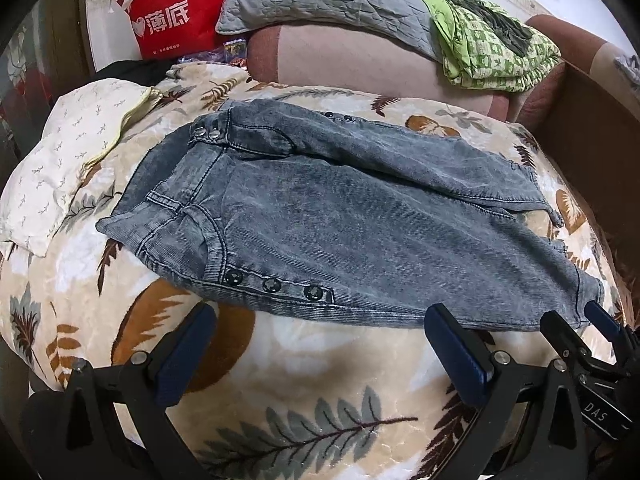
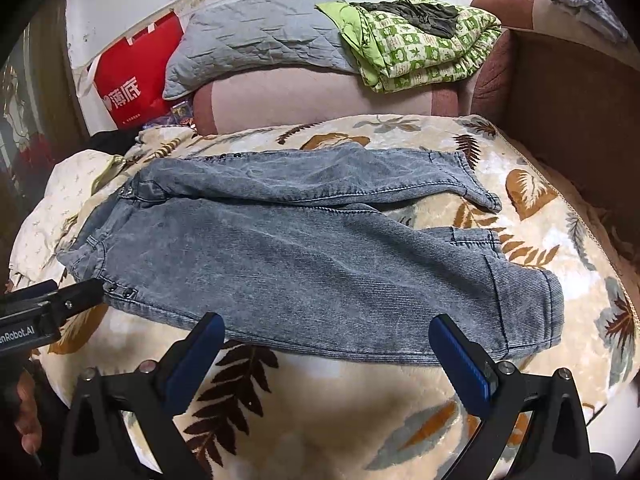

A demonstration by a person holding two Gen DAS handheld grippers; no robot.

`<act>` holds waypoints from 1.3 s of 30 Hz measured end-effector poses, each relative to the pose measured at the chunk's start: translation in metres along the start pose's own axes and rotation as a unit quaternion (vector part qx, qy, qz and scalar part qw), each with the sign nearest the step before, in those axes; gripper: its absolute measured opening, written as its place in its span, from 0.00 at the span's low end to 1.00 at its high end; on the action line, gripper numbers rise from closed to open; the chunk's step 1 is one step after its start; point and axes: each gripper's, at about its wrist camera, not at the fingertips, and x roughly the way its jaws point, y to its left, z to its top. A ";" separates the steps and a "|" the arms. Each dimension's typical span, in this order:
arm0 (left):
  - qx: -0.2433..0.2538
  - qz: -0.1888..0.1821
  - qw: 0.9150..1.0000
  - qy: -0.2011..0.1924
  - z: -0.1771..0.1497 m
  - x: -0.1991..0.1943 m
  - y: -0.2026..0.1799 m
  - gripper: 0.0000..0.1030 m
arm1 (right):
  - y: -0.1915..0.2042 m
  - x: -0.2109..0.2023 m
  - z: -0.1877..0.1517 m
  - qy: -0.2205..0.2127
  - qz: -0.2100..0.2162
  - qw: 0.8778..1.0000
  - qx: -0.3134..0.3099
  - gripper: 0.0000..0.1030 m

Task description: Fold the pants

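Grey-blue washed corduroy pants (image 1: 320, 216) lie spread flat on a cream leaf-patterned plush blanket (image 1: 328, 380) — waist leftward, legs rightward. The left gripper (image 1: 320, 316) and the right gripper (image 2: 326, 326) hover at the near edge, fingers spread wide — gripping nothing.

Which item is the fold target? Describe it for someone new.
On the leaf-print blanket covering the sofa seat lie the grey-blue pants, flat, legs pointing right. Dark snap buttons line the waist side; no other fabric is denim.
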 end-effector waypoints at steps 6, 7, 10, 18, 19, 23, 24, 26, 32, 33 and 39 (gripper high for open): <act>-0.008 0.003 1.000 -0.001 0.001 0.002 0.005 1.00 | -0.001 0.003 0.000 0.005 0.000 1.000 0.002 1.00; -0.010 0.001 1.000 0.001 0.002 0.003 0.006 1.00 | -0.001 0.003 0.000 0.006 0.001 1.000 0.001 1.00; -0.008 0.007 1.000 -0.004 0.003 0.002 0.006 1.00 | 0.001 0.004 0.000 0.004 -0.001 1.000 -0.003 1.00; 0.009 0.016 1.000 -0.010 -0.004 0.002 0.001 1.00 | 0.007 0.006 -0.006 0.006 0.000 1.000 -0.013 1.00; 0.009 0.016 1.000 -0.009 -0.004 0.003 0.000 1.00 | 0.007 0.007 -0.007 0.008 0.001 1.000 -0.012 1.00; 0.013 0.011 1.000 -0.009 -0.005 0.003 -0.003 1.00 | 0.003 0.009 -0.008 0.011 0.000 1.000 -0.004 1.00; 0.014 0.010 1.000 -0.008 -0.005 0.004 -0.004 1.00 | 0.002 0.009 -0.009 0.012 -0.001 1.000 -0.003 1.00; 0.018 0.011 1.000 -0.008 -0.005 0.004 -0.006 1.00 | 0.000 0.010 -0.009 0.014 -0.001 1.000 0.001 1.00; 0.020 0.011 1.000 -0.009 -0.004 0.002 -0.007 1.00 | 0.000 0.010 -0.008 0.015 0.001 1.000 0.001 1.00; 0.019 0.010 1.000 -0.009 -0.004 0.002 -0.007 1.00 | 0.000 0.010 -0.008 0.015 0.001 1.000 0.000 1.00; 0.021 0.012 1.000 -0.007 -0.005 0.002 -0.008 1.00 | -0.001 0.010 -0.008 0.015 -0.001 1.000 0.001 1.00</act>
